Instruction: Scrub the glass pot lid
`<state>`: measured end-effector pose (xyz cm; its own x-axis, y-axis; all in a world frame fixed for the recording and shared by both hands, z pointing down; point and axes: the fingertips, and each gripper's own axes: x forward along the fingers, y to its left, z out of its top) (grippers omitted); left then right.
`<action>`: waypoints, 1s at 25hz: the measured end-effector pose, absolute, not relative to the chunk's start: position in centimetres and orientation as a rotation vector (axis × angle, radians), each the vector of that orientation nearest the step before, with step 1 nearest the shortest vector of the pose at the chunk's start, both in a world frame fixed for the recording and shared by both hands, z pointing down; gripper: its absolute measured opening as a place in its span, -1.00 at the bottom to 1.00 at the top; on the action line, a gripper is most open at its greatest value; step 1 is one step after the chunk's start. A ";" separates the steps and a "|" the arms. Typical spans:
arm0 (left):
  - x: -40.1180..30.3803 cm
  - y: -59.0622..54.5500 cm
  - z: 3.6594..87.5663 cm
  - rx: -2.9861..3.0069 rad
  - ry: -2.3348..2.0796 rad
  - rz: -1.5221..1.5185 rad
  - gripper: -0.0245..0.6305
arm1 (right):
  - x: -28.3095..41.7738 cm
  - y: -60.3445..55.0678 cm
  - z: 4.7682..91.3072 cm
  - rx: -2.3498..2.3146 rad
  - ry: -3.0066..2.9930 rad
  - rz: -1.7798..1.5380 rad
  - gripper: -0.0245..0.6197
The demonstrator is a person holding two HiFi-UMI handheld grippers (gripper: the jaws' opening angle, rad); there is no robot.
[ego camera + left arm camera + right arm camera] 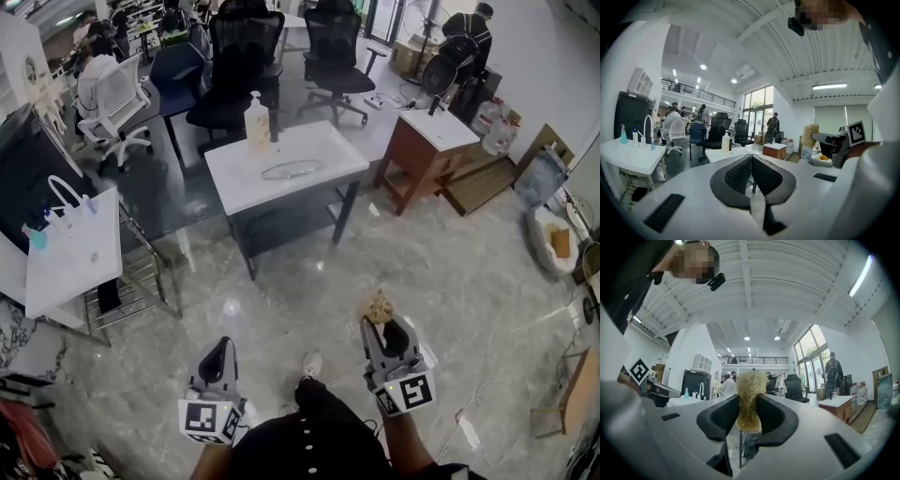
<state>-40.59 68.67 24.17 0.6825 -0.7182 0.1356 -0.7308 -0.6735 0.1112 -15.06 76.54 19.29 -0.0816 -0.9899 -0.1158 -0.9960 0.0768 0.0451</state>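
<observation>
The glass lid (292, 170) lay flat near the middle of a white tabletop (234, 183). A soap bottle (257, 119) stood upright behind it, close to the tabletop's far edge, near the lid but apart from it.

Both tools were well apart from the tabletop, held low over the pale marble floor (450, 281) on its near side, just ahead of the person's dark clothing. The left tool (218, 347) was closed tight. In the left gripper view its ribbed black pads met with nothing between them, and the tabletop with the bottle showed beyond the tips.

The right tool (380, 323) was clamped on a tan, fibrous scrubber (379, 306). In the right gripper view the pads squeezed the scrubber's lower part, and its frayed top stood out past the tips.

A white shoe (311, 364) showed on the floor between the two tools. Off the tabletop's right edge stood a small brown cabinet (412, 161) with a white top. Black office chairs (333, 47) stood beyond the far edge. A white sink stand (70, 248) with a curved faucet stood off to the left, apart from the tabletop.
</observation>
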 end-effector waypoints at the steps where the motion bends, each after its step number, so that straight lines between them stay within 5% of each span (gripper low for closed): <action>1: -40.2 68.1 24.1 2.739 -1.186 0.123 -0.84 | -14.6 75.8 19.2 -2.089 2.265 0.170 -0.52; 25: -27.9 52.8 20.4 2.718 -1.406 0.086 -0.84 | -0.6 59.4 18.2 -1.952 2.322 0.214 -0.52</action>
<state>-27.92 52.83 20.44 0.5770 -0.8121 0.0866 -0.8166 -0.5754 0.0457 -0.59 59.37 18.20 -0.1732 -0.9707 -0.1668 -0.9848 0.1683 0.0430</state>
